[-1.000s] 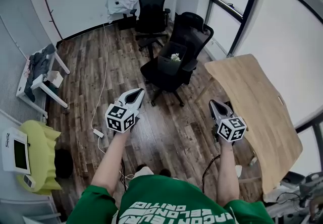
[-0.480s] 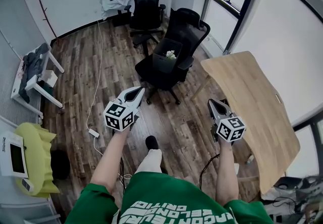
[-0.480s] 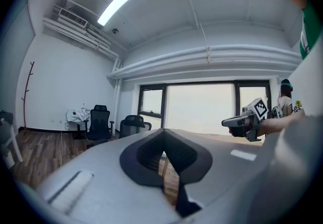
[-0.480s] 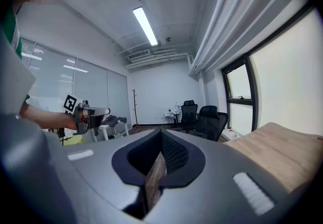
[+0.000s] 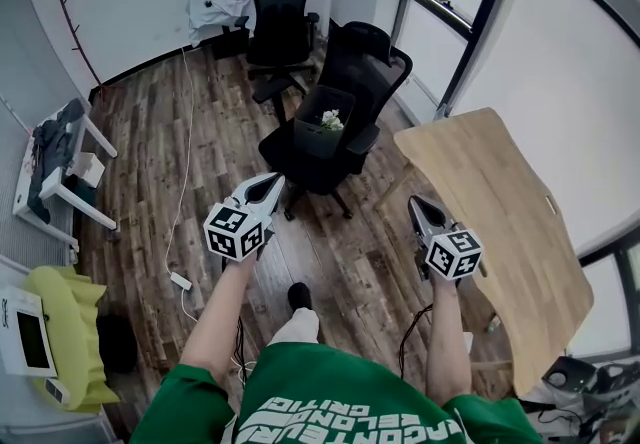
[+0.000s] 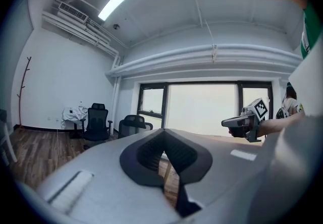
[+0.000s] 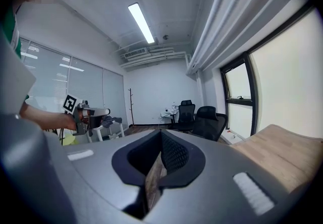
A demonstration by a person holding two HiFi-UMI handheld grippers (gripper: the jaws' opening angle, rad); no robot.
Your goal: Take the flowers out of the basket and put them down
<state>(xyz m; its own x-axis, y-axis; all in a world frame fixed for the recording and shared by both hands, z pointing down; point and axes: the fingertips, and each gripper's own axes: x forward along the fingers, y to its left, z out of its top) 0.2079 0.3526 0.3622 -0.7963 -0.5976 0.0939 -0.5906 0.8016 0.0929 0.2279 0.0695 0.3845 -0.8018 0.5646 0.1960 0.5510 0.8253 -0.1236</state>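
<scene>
Far to my left, near the wall, sits a yellow seat (image 5: 62, 332), and beyond it a white bench (image 5: 70, 182) with dark cloth (image 5: 48, 140) lying on it. Next comes my left tool (image 5: 272, 182), held out level over the wooden floor (image 5: 150, 132) with its marker cube nearest me. Its 2 jaws are clenched together and grasp nothing; the left gripper view shows only a sliver of floor past the pads. Ahead, well apart from both of my tools and roughly between their lines, stands a black office chair (image 5: 365, 57). On its seat rests the dark basket (image 5: 310, 137), upright, with the white flowers (image 5: 330, 119) inside it, not yet taken out. Another black chair (image 5: 275, 7) stands further off, near the far wall. To the right of these is my right tool (image 5: 414, 202), tipped slightly downward, cube toward me. Its 2 jaws are likewise pressed shut on nothing, as the right gripper view shows. Just beside it on the right lies the pale wooden tabletop (image 5: 500, 222), bare where I can see it, running along the large window.
</scene>
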